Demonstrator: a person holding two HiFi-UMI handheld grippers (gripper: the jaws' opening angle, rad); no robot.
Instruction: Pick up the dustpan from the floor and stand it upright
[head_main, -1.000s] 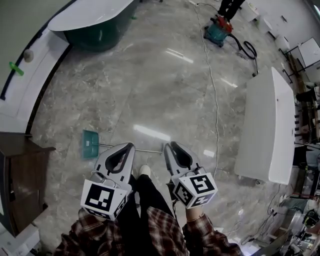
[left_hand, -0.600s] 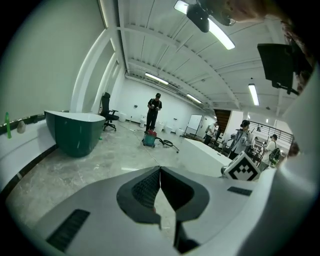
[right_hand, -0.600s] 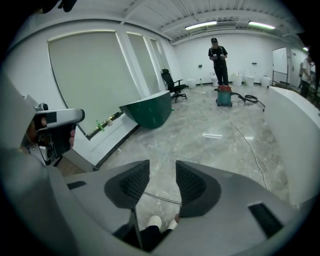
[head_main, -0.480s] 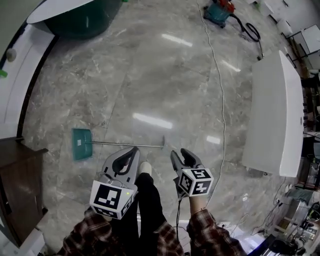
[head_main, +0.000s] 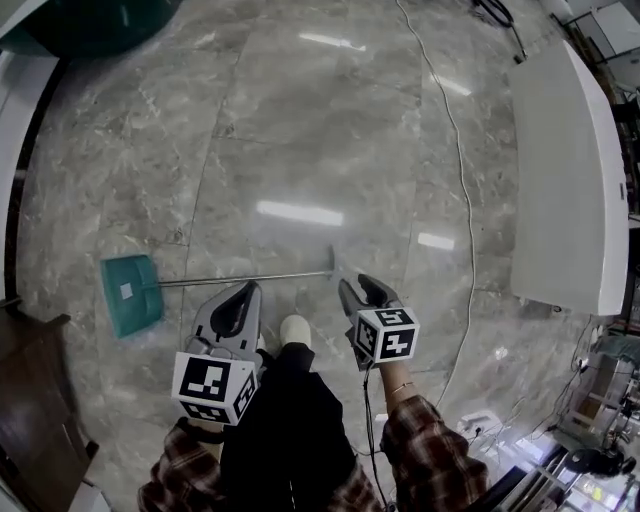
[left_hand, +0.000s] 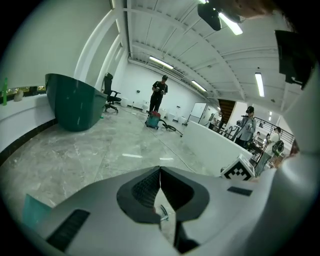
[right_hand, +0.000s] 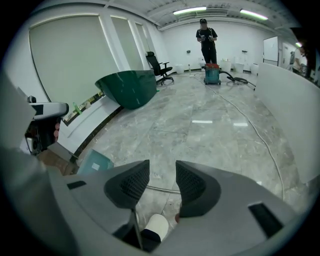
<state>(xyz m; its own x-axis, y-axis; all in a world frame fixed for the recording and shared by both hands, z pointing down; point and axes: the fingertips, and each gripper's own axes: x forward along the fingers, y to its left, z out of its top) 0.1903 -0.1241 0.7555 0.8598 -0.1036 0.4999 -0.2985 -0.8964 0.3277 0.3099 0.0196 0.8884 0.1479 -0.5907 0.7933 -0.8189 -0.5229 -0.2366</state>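
Just beyond both jaws, dustpan (head_main: 130, 292) handle

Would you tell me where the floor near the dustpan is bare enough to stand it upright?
The floor beyond the handle, out to the cable, is bare. Crowded on the near side: the shoe, left tool and right tool sit by the handle, the dark cabinet beside the dustpan.

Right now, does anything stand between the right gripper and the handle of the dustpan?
Nothing visible does. Only bare floor lies between the open right gripper and the dustpan handle; the shoe sits beside, not between.
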